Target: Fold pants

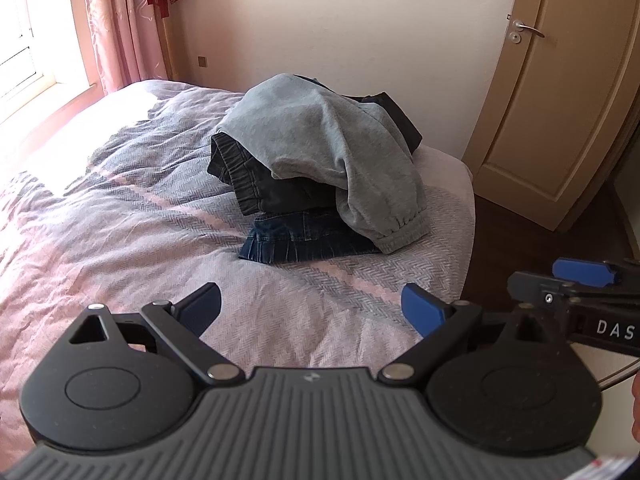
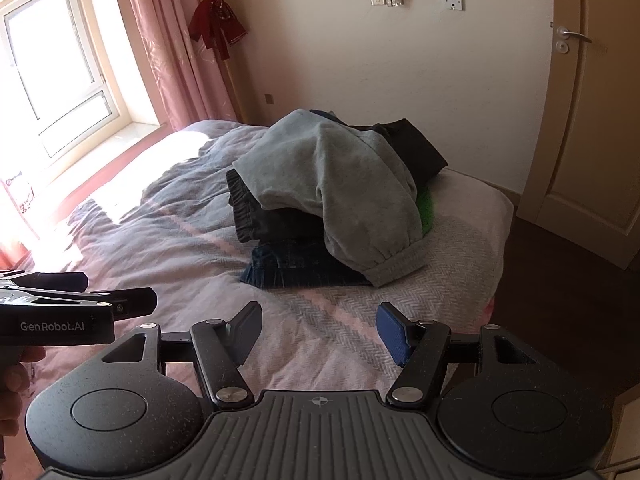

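Pants pile mid-frame on bed; left hand-held gripper and right hand-held gripper both wide open, holding nothing.

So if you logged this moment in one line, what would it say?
stage: approach | left gripper: open, empty | right gripper: open, empty | grey sweatpants: top of clothes pile, untouched | bed: under pile

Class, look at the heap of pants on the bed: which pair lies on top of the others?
The light grey sweatpants with the elastic cuff: they drape over the dark charcoal pair and the blue denim pair beneath.
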A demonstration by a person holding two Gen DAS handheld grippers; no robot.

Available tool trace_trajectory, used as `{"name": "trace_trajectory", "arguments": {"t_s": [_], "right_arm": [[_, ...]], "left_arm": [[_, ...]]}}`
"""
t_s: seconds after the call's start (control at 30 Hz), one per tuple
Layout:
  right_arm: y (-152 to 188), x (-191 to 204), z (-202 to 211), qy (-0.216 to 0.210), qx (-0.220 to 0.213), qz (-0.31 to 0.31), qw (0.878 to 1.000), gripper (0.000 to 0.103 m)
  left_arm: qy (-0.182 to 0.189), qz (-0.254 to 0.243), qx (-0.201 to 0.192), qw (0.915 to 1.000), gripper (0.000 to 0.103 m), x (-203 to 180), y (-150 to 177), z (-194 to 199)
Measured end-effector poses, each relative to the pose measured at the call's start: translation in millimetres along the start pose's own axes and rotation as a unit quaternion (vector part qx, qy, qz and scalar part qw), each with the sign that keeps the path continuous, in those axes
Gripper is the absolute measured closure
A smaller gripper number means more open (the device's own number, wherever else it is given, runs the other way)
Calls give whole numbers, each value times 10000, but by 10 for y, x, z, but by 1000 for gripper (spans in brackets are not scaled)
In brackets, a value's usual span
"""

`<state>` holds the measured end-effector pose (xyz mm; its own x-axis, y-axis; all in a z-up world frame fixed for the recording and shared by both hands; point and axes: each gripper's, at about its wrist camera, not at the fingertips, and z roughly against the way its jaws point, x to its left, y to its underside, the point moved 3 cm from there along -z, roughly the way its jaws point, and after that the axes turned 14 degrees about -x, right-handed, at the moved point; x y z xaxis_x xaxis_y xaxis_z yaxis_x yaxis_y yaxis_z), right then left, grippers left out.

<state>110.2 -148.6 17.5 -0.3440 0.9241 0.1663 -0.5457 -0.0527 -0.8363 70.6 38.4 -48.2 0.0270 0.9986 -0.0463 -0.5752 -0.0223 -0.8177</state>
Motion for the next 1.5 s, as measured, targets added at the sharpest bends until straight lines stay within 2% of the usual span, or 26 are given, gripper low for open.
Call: {"name": "trace_trajectory", "arguments": {"t_s": [0.3, 0.5, 0.7, 0.97, 1.23, 1.47, 1.5], "right_arm": [[-131, -302, -688, -394, 208, 14, 9990, 42], [-383, -634, -1383, -398, 159, 167, 9989, 43], [-667, -913, -2130, -498, 74, 290, 9983, 43], [-925, -1231, -3066, -516, 81, 263, 9983, 42], [-1080, -1391, -3944, -450, 177, 329, 9983, 43], [-1147, -1440, -4515, -250, 88, 713, 9971, 42], [-1150, -1446, -4582, -227, 100, 747, 9969, 42]], "left_arm": [[-174, 83, 153, 9997, 9, 54, -175, -691], [-172, -25, 140, 9998, 12, -22, -461, -1472], [-164, 86, 47, 9998, 12, -32, -786, -2300], [-416, 99, 294, 9987, 14, 162, -986, -3300], [-565, 333, 508, 9966, 14, 499, -1053, -4021], [-660, 474, 567, 9951, 13, 786, -1056, -4404], [-641, 471, 560, 9953, 10, 813, -1058, -4448]]}}
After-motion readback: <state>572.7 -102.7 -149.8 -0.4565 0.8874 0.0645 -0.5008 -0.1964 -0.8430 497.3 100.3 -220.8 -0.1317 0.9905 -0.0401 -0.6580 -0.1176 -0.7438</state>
